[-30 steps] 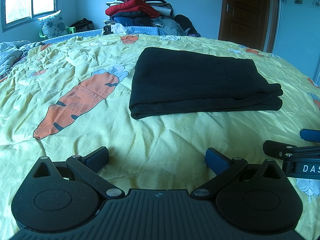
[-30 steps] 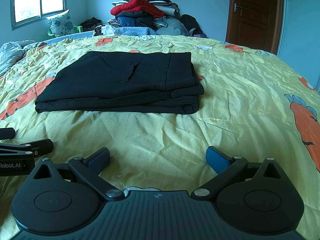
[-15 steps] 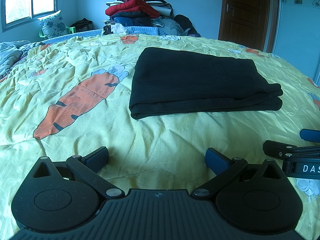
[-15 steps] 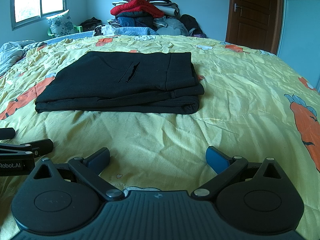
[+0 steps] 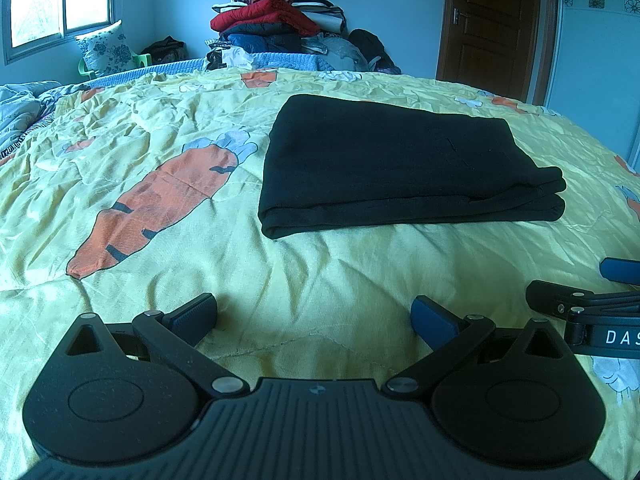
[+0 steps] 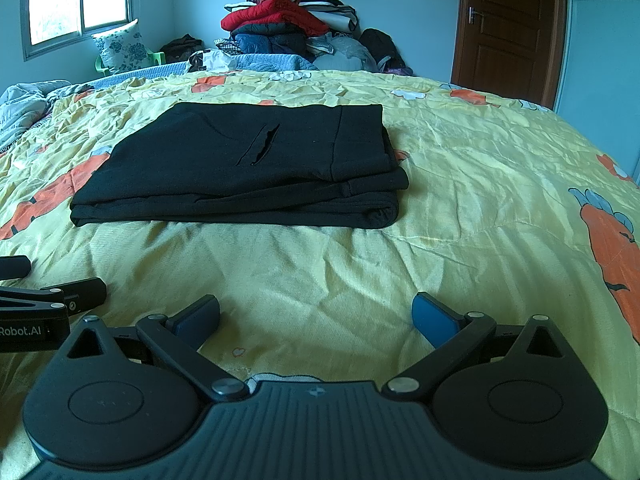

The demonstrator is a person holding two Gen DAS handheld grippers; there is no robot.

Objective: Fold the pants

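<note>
**Pants folded flat, both grippers parked wide**

Here's the bed, draped in a crinkled yellow cover with big orange carrots printed across it. The pants lie on it out ahead of both grippers, black, folded into a neat flat rectangle with layered edges stacked on the near right corner. From the right wrist view the same pants sit ahead and a bit to the left, a pocket slit gaping on the top layer.

The left gripper sits low over the cover, jaws spread wide apart, blue pads empty, nothing between them but yellow fabric. The right gripper matches it: jaws wide, holding nothing, well short of the pants' near edge. Each peeks into the other's view — the right gripper at the far right edge of the left camera, the left gripper at the left edge of the right camera, so they rest side by side.

Behind the bed, a pile of clothes rises against the blue wall, a red piece in the middle. Brown door to the right, closed. Window bright at the left, a floral pillow below it.
</note>
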